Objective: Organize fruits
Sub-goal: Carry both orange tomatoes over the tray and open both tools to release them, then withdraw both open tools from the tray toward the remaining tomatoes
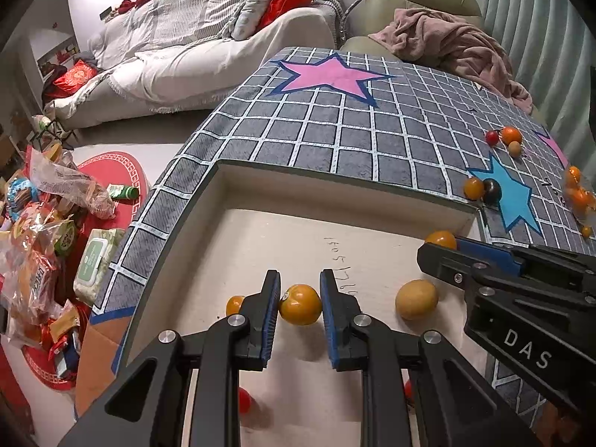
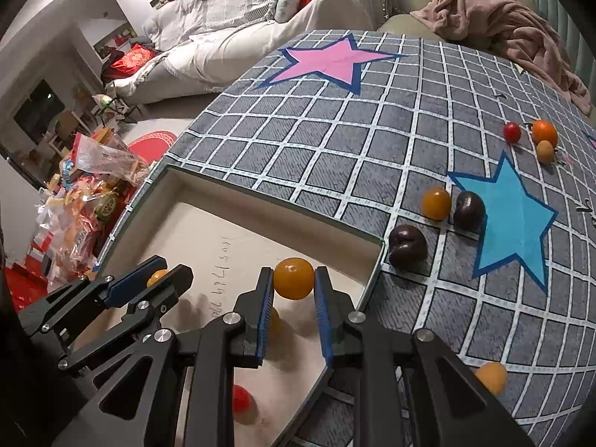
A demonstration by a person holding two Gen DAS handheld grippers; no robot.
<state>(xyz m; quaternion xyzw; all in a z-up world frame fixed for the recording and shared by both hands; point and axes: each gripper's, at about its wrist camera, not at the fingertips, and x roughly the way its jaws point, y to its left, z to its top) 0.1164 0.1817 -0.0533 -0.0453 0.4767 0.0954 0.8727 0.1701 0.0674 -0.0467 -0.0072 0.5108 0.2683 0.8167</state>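
Note:
A shallow white box [image 1: 223, 186] sits on the grey grid cloth. My left gripper [image 1: 300, 311] is over the box, shut on an orange tomato [image 1: 300, 304]. My right gripper [image 2: 292, 290] is shut on another orange tomato [image 2: 293, 278] above the box's right part [image 2: 374, 260]; it also shows in the left wrist view [image 1: 441, 246]. In the box lie a tan round fruit [image 1: 416, 299], a small orange fruit [image 1: 234, 304] and red tomatoes [image 1: 244, 400]. On the cloth lie two dark plums [image 2: 408, 247], an orange tomato [image 2: 436, 203], and a far cluster of red [image 2: 512, 132] and orange [image 2: 544, 132] fruits.
An orange fruit [image 2: 491, 377] lies on the cloth near the front right. A clear bag of orange fruits [image 1: 577, 193] sits at the cloth's right edge. Snack bags and wipes [image 1: 97, 260] litter the floor at left. A sofa [image 1: 208, 56] and a pink blanket [image 1: 458, 48] lie beyond.

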